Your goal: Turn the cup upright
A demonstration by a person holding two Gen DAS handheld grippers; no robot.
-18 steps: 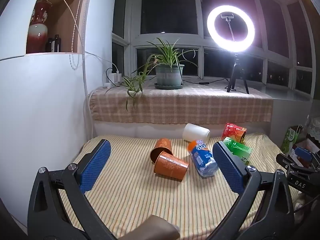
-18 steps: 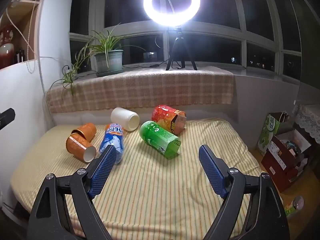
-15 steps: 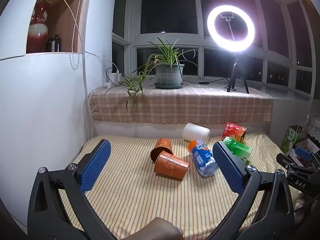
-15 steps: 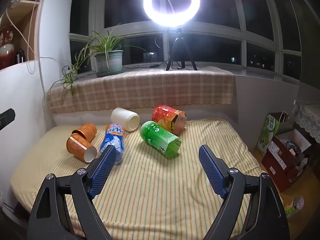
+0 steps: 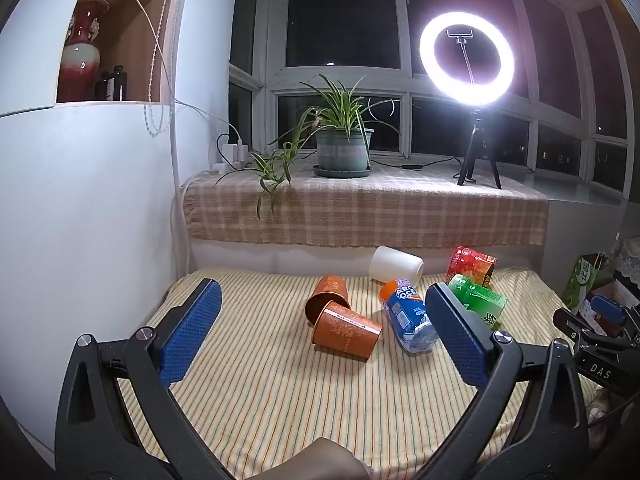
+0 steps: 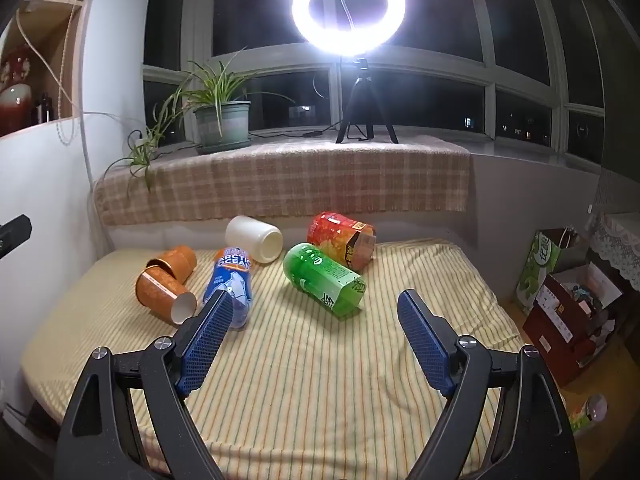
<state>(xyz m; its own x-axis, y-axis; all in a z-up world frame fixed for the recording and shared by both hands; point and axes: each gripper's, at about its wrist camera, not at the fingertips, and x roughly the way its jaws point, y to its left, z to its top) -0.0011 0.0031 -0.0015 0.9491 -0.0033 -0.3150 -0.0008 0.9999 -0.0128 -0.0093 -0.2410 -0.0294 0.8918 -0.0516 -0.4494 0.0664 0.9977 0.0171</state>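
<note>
Several cups lie on their sides on the striped cloth: two orange cups, a blue one, a white one, a green one and a red one. In the right wrist view they show as orange, blue, white, green and red. My left gripper is open and empty, short of the orange cups. My right gripper is open and empty, short of the green cup.
A plaid-covered sill behind holds a potted plant and a ring light on a tripod. A white cabinet stands at the left. Boxes sit on the floor at the right.
</note>
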